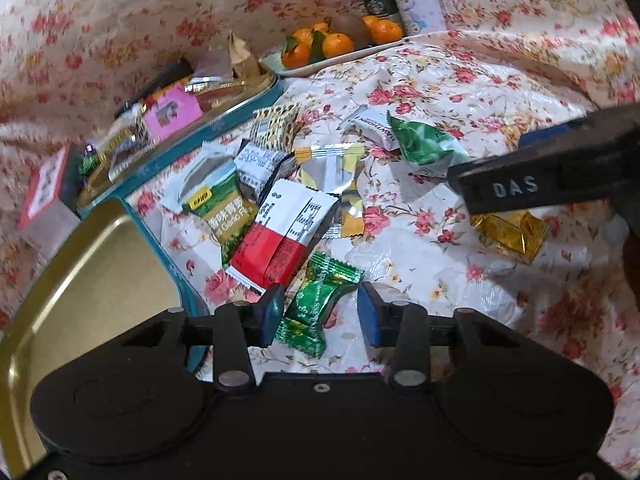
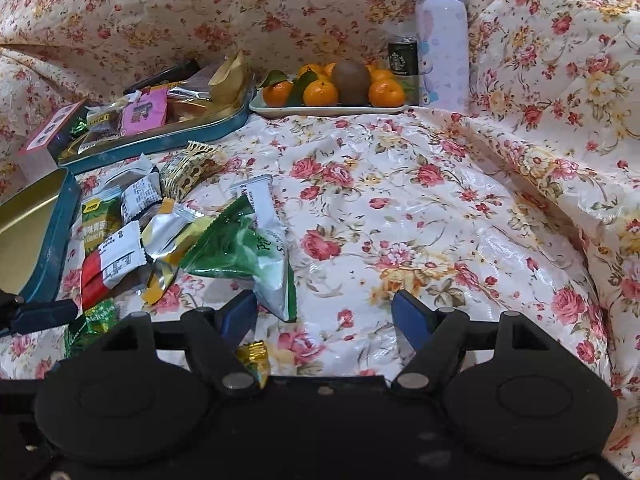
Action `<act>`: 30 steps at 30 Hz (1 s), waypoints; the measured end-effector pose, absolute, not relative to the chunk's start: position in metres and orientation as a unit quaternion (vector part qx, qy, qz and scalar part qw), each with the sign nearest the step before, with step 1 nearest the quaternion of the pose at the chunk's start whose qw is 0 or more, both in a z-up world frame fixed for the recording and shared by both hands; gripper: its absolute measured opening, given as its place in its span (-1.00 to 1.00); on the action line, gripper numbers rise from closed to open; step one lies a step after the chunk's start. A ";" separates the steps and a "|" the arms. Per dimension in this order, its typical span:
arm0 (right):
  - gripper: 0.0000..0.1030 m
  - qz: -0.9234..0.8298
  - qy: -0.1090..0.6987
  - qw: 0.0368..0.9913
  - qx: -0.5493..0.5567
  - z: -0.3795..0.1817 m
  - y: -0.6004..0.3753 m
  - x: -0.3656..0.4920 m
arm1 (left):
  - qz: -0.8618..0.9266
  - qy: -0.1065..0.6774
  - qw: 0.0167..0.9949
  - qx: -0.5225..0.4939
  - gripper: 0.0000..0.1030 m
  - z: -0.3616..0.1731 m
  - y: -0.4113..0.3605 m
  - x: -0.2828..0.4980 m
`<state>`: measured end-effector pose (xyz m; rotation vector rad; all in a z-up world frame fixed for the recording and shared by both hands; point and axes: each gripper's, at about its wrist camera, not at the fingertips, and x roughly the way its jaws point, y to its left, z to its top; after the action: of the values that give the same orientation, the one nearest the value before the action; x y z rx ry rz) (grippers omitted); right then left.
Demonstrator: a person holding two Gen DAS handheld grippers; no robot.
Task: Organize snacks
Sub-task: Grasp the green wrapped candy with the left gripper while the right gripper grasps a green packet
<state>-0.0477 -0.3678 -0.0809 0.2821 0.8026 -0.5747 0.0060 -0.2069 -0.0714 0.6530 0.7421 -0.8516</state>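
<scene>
Two tins [image 1: 172,236] (one empty), five tangerines [image 2: 320,93].

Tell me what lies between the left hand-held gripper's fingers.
In the left wrist view, a green candy lies on the tablecloth between the open left hand-held gripper fingers.

A domestic living space is showing here: a glossy floral cloth [image 2: 400,208] is covering the surface and rising behind it as a backdrop. A plate [image 2: 328,110] is carrying tangerines [image 2: 320,93] and a kiwi [image 2: 351,77] at the back, with a lilac drinking flask [image 2: 442,40] and a small coffee can [image 2: 402,58] standing just beside it. Wrapped snacks [image 1: 280,216] are lying scattered near a teal tin [image 2: 168,136] that is holding more packets, and a gold-lined tin lid [image 1: 100,280] is lying nearby.
</scene>
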 end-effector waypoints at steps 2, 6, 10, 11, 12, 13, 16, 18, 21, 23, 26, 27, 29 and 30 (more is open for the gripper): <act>0.52 -0.275 0.384 0.871 0.137 -0.081 -0.368 -0.048 | -0.402 0.355 0.790 0.298 -0.05 -0.071 -0.206 0.010; 0.52 -0.277 0.380 0.871 0.144 -0.082 -0.368 -0.050 | -0.409 0.390 0.780 0.270 -0.20 -0.069 -0.205 0.020; 0.52 -0.281 0.370 0.871 0.160 -0.080 -0.368 -0.057 | -0.410 0.445 0.767 0.215 -0.40 -0.067 -0.204 0.030; 0.52 -0.281 0.368 0.872 0.162 -0.080 -0.368 -0.059 | -0.409 0.449 0.767 0.210 -0.40 -0.067 -0.204 0.030; 0.52 -0.280 0.364 0.873 0.164 -0.078 -0.368 -0.061 | -0.407 0.448 0.768 0.209 -0.40 -0.068 -0.204 0.028; 0.52 -0.278 0.360 0.875 0.166 -0.077 -0.367 -0.065 | -0.405 0.445 0.770 0.212 -0.40 -0.068 -0.205 0.027; 0.52 -0.270 0.349 0.881 0.168 -0.074 -0.362 -0.072 | -0.400 0.436 0.776 0.219 -0.40 -0.069 -0.207 0.023; 0.52 -0.261 0.341 0.888 0.165 -0.072 -0.359 -0.074 | -0.399 0.436 0.777 0.216 -0.40 -0.069 -0.208 0.023; 0.52 -0.251 0.333 0.897 0.145 -0.071 -0.352 -0.069 | -0.398 0.442 0.777 0.206 -0.39 -0.069 -0.206 0.027; 0.52 -0.246 0.333 0.900 0.138 -0.071 -0.350 -0.061 | -0.395 0.448 0.777 0.197 -0.39 -0.069 -0.206 0.029; 0.52 -0.235 0.327 0.903 0.152 -0.069 -0.352 -0.049 | -0.388 0.451 0.782 0.186 -0.39 -0.070 -0.205 0.029; 0.52 -0.233 0.325 0.902 0.161 -0.069 -0.353 -0.045 | -0.387 0.451 0.784 0.183 -0.39 -0.070 -0.205 0.028; 0.52 -0.228 0.327 0.898 0.188 -0.072 -0.360 -0.036 | -0.384 0.449 0.786 0.181 -0.40 -0.070 -0.205 0.027; 0.52 -0.228 0.327 0.895 0.201 -0.073 -0.362 -0.033 | -0.382 0.448 0.787 0.181 -0.39 -0.070 -0.206 0.026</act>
<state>-0.0328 -0.3624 -0.0730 0.4157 0.6785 -0.4726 0.0259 -0.2056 -0.0702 0.3906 0.9660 -0.8238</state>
